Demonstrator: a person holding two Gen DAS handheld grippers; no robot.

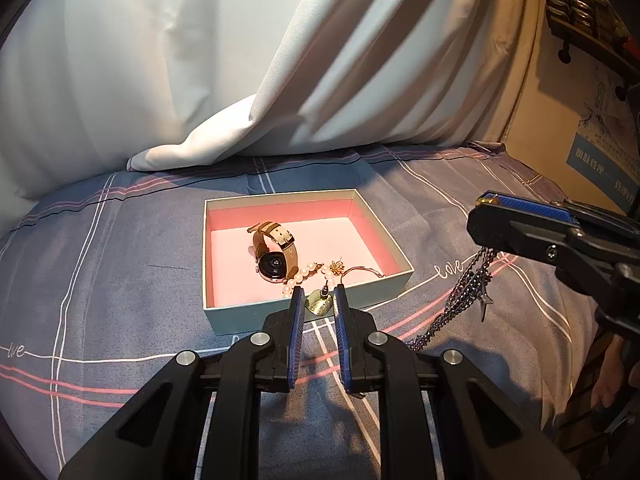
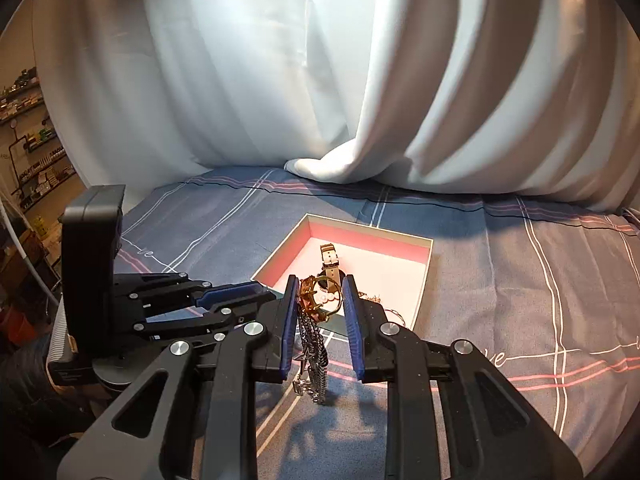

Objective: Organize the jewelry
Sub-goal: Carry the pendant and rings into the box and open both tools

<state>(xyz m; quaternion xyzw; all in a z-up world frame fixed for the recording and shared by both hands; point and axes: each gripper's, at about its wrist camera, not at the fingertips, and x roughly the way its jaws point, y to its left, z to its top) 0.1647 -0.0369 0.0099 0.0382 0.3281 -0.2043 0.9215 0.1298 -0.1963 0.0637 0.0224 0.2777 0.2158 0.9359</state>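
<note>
Setting: a bed (image 1: pixel 120 280) covered in a grey-blue checked sheet, with a white curtain (image 1: pixel 200 60) hanging behind it.
Box: an open shallow box (image 1: pixel 404 276) with a pink lining is sitting on the bed, directly ahead of both tongs.
In the box: a watch (image 1: pixel 274 258) with a tan strap, a string of pearls (image 1: pixel 298 276), a small gold flower piece and a thin hoop are lying loose inside.
Left tongs (image 1: pixel 316 300): these are pinching a small gold leaf-shaped earring (image 1: pixel 319 303) just in front of the box's near wall.
Right tongs (image 2: pixel 320 304): these are clamping a gold ring (image 2: pixel 324 298), and a dark chain (image 2: pixel 314 360) is dangling limp below it towards the bed.
Handling, chain: it looks light, floppy and prone to swinging or snagging, so gripping near its top end seems wisest.
Handling, earring: it appears tiny, thin, stiff and slippery, so it is likely best gripped across its flat faces.
</note>
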